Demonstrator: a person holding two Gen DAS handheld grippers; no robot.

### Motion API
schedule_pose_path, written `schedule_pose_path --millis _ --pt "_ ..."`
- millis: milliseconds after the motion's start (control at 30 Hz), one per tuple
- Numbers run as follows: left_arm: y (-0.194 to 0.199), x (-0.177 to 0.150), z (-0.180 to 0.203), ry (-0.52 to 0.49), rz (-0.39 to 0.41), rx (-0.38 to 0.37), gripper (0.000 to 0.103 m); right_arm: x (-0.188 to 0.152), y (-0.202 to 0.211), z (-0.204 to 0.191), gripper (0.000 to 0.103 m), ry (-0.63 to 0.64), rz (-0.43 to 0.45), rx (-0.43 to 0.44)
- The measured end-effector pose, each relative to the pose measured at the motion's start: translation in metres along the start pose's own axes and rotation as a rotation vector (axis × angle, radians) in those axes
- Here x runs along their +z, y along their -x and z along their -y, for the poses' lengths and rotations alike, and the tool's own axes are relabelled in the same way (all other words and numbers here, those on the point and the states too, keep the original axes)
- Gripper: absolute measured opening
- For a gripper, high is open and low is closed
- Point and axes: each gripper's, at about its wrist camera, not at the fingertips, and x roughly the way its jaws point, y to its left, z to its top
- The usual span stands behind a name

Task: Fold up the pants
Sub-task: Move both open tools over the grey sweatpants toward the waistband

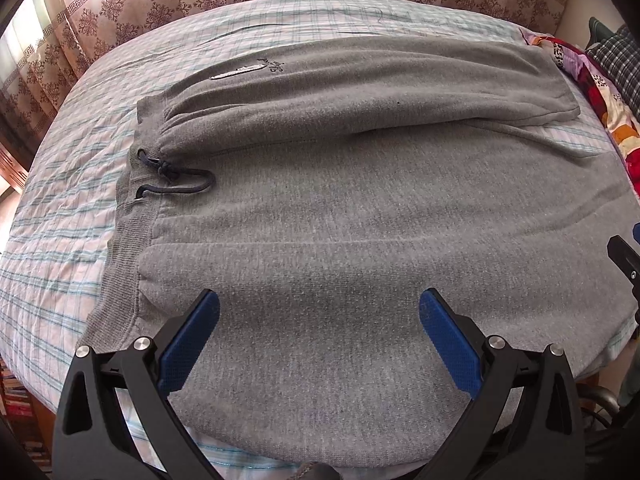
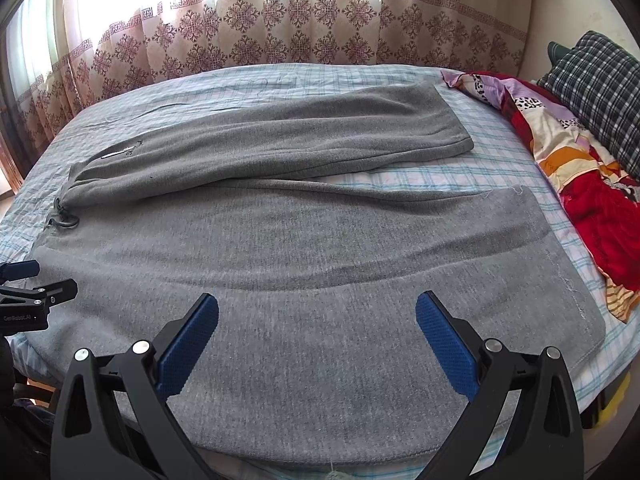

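Grey sweatpants point(image 1: 340, 208) lie flat on the bed, waistband with a dark drawstring point(image 1: 172, 176) at the left, both legs running right; they also show in the right wrist view point(image 2: 320, 232). The far leg point(image 2: 304, 140) lies angled away from the near leg point(image 2: 520, 272). My left gripper point(image 1: 319, 312) is open and empty above the near side of the pants by the waist. My right gripper point(image 2: 317, 316) is open and empty above the near leg. The left gripper shows at the left edge of the right wrist view point(image 2: 36, 292).
The bed has a pale checked sheet point(image 1: 60, 220). A red and orange patterned quilt point(image 2: 580, 168) and a dark plaid pillow point(image 2: 600, 84) lie at the right end. A patterned curtain point(image 2: 280, 28) hangs behind the bed.
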Motion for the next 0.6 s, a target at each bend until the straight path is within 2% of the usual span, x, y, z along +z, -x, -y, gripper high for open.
schedule_pose_path --millis 267,433,600 --pt "-0.017 -0.003 -0.008 0.035 -0.073 -0.041 0.101 -0.007 -0.026 -0.007 0.098 0.046 -0.104 -0.025" --pt "-0.024 -0.009 -0.006 0.013 -0.11 -0.045 0.101 -0.019 -0.043 -0.009 0.098 0.046 -0.225 0.014" --pt "-0.024 -0.018 -0.014 0.0 -0.146 -0.091 0.101 -0.029 -0.041 -0.011 0.098 0.082 -0.305 0.025"
